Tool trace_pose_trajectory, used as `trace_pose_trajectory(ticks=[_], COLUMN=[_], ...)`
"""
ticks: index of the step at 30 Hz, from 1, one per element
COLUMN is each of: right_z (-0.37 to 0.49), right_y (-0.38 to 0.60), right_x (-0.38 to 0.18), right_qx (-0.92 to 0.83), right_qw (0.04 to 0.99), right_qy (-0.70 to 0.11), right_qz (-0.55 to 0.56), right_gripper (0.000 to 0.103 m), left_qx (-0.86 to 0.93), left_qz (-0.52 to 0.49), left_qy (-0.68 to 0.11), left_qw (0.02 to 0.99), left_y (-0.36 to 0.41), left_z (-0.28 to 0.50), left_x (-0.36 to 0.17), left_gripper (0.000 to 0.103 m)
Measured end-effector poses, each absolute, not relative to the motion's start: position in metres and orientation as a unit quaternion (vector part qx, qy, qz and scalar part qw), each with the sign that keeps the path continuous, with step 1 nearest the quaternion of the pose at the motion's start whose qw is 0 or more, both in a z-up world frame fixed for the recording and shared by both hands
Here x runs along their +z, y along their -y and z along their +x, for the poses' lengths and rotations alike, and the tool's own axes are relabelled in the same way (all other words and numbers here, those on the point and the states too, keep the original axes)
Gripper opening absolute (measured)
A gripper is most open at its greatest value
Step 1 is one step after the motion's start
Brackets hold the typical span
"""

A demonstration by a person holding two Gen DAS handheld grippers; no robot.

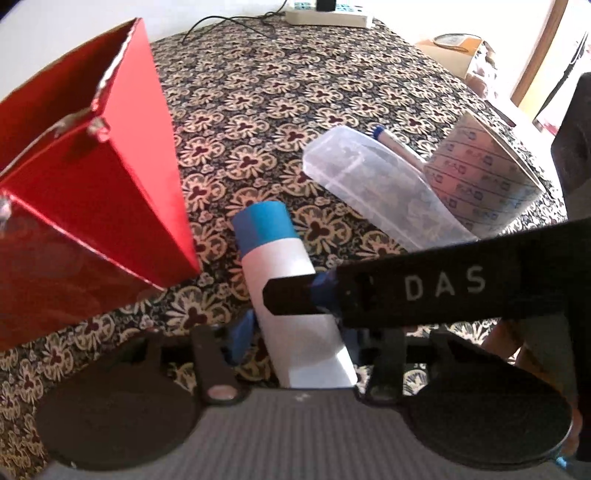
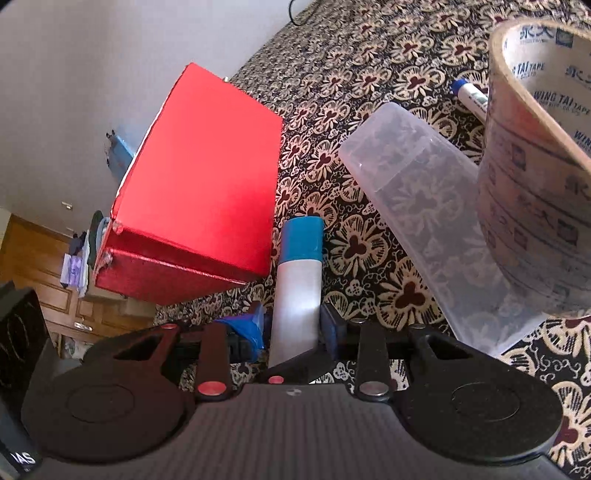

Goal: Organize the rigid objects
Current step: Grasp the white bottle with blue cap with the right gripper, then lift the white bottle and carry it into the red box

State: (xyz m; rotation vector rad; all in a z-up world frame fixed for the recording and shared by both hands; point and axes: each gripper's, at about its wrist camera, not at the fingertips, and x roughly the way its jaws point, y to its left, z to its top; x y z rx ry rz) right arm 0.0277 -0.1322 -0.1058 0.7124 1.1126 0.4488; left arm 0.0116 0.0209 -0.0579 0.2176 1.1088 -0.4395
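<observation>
White plastic sits between both pairs of tongs: the white tube (image 1: 277, 266) with its blue cap (image 1: 264, 225) is caught from two sides at its lower end. The right gripper (image 2: 291, 326) has its blue pads on either flank of the tube at a narrow setting, and one pad lies flush on the wall, so I read it as gripping. The left gripper (image 1: 295, 332) stands about half open with the tube between its jaws. One pad is close on the tube, but a sliver seems to show at the other, so I cannot tell whether it has bitten yet. Two holds on one smooth, round body look like a handover or a steadying, probably to keep it from rolling or swinging.

The tube points cap-first away from the cameras, just beside the red box (image 1: 110, 192), whose open top shows in the left view. That box is the likely home for it. Whether the tube rests on the cloth or is lifted clear is not plain.

On the other side lies a clear plastic case (image 1: 376, 184), with a big tape roll (image 1: 487, 177) up against its near end and a marker pen (image 1: 391, 142) behind them, all still loose.

Everything sits on a dark floral cloth (image 1: 258, 92), soft enough for round things to settle. A power strip (image 1: 325, 16) lies at the far edge by a pale wall, and a wooden cabinet (image 2: 37, 258) stands off to the left
</observation>
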Motion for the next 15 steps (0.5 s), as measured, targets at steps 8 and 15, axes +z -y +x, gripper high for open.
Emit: trace_pose_trajectory(ticks=[8, 15], right_z=[0.024, 0.005], right_y=[0.136, 0.142], right_x=[-0.105, -0.085], right_qx=[0.214, 0.207], right_qw=[0.758, 0.783], right_qy=[-0.515, -0.475], right_qz=[0.338, 0.345], right_gripper=[0.015, 0.013], left_qx=[-0.222, -0.254], left_qz=[0.093, 0.11], left_qy=[-0.51, -0.483], left_qw=[0.826, 0.831], left_y=[-0.03, -0.031], left_z=[0.008, -0.003], left_x=[-0.05, -0.033], left_gripper=[0.044, 0.044])
